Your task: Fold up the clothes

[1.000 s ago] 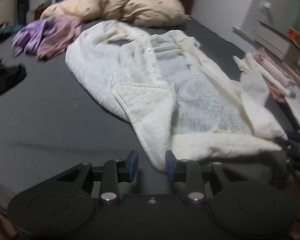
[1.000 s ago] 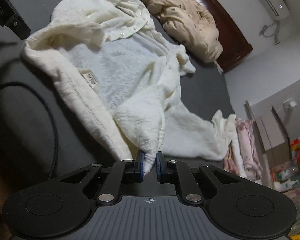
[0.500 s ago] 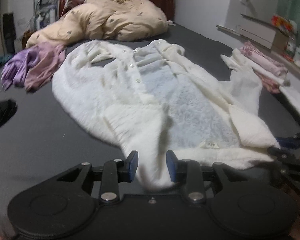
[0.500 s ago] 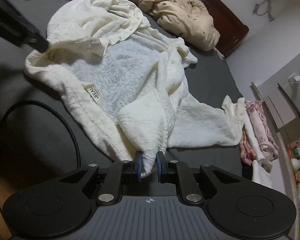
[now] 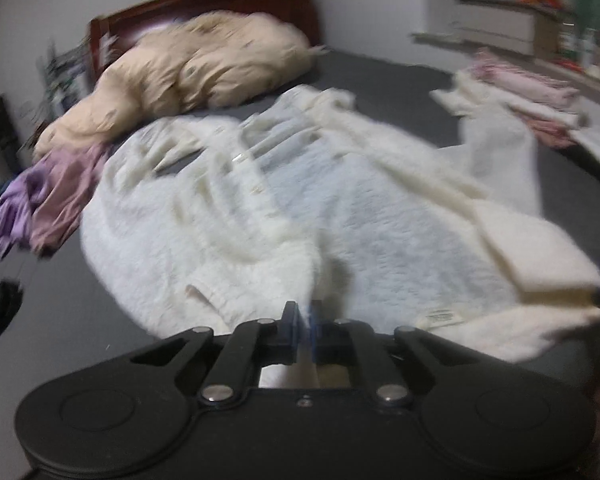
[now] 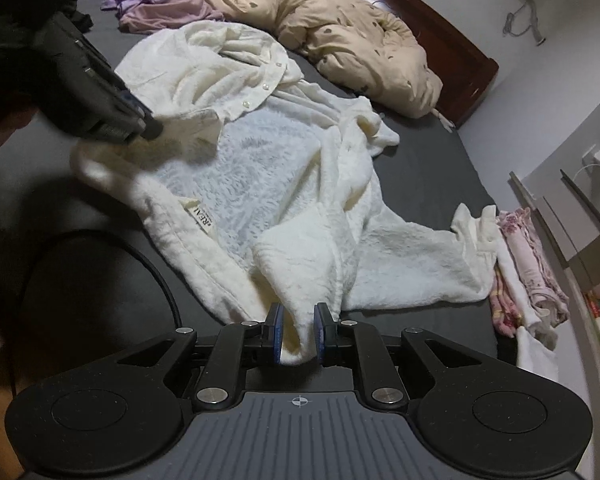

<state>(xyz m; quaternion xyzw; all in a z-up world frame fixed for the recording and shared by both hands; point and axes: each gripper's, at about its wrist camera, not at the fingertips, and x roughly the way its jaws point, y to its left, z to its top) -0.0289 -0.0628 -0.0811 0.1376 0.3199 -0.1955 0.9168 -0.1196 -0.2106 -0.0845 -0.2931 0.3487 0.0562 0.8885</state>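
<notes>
A fluffy cream cardigan (image 5: 300, 200) (image 6: 268, 152) lies spread open on the dark grey bed (image 5: 60, 312), its pale lining and neck label facing up. My left gripper (image 5: 303, 322) is shut on a corner of the cardigan's near edge, a thin fold pinched between its blue pads. It also shows in the right wrist view as a black body (image 6: 100, 92) at the cardigan's left edge. My right gripper (image 6: 297, 334) is shut on a thick bunch of the cardigan's other near corner. Its tips appear at the far right of the left wrist view.
A beige duvet (image 5: 192, 68) (image 6: 360, 36) is heaped by the wooden headboard (image 6: 452, 48). Purple clothes (image 5: 44, 204) (image 6: 160, 4) lie beside it. Folded pink and white garments (image 6: 528, 268) are stacked at the bed's right edge. A black cable (image 6: 148, 264) curves over the near mattress.
My left gripper slid onto the cardigan's near corner and shut on it. The right gripper kept its hold and barely moved.
</notes>
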